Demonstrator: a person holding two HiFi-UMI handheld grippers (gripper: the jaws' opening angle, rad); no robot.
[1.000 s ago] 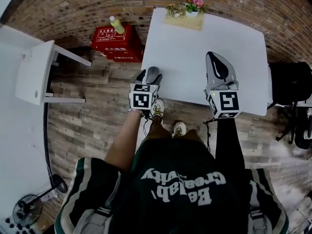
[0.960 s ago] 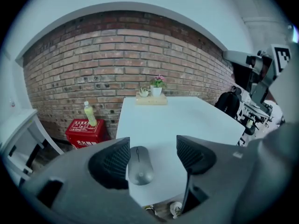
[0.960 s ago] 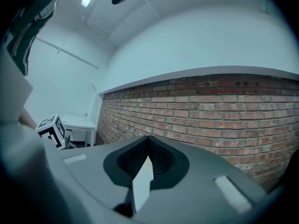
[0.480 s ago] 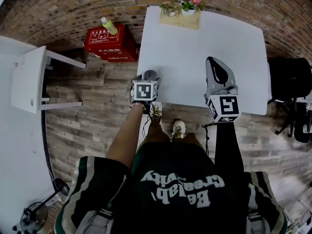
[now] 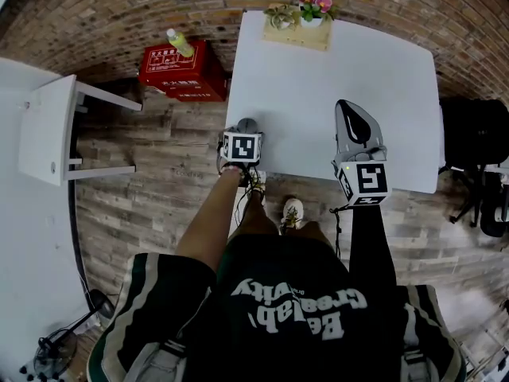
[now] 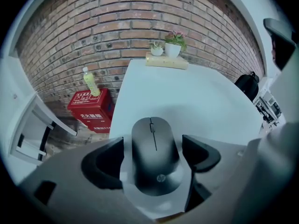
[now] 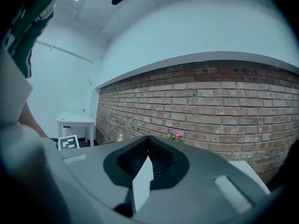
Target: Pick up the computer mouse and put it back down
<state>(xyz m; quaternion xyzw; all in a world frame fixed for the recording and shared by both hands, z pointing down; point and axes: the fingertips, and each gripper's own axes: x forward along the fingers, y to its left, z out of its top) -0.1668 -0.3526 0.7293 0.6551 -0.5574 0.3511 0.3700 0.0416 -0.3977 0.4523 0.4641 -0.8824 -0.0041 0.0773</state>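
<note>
We see the computer mouse (image 6: 154,157), a dark grey, smooth oval shell, lying flat on the white bench (image 6: 196,101), close to the bench's 7 o'clock corner in the head view. A thin seam runs down its front half, a small scroll wheel sits in that seam, and its palm end carries a little round logo. The left gripper (image 6: 153,146) points steeply down over it. Its fingers are opening with the mouse between them, and a sliver of bench shows on each side, so the pads do not press on it. The wheel end points to 12 o'clock, toward a pale wooden tray of small potted plants (image 6: 166,62) at the far edge. At 10 o'clock from the mouse, a red box (image 6: 88,107) stands on the wooden floor with a yellow-green bottle (image 6: 88,80) on top. The right gripper (image 7: 148,141), at 3 o'clock from the left one, is level over the bench, its fingers closed together on nothing.
</note>
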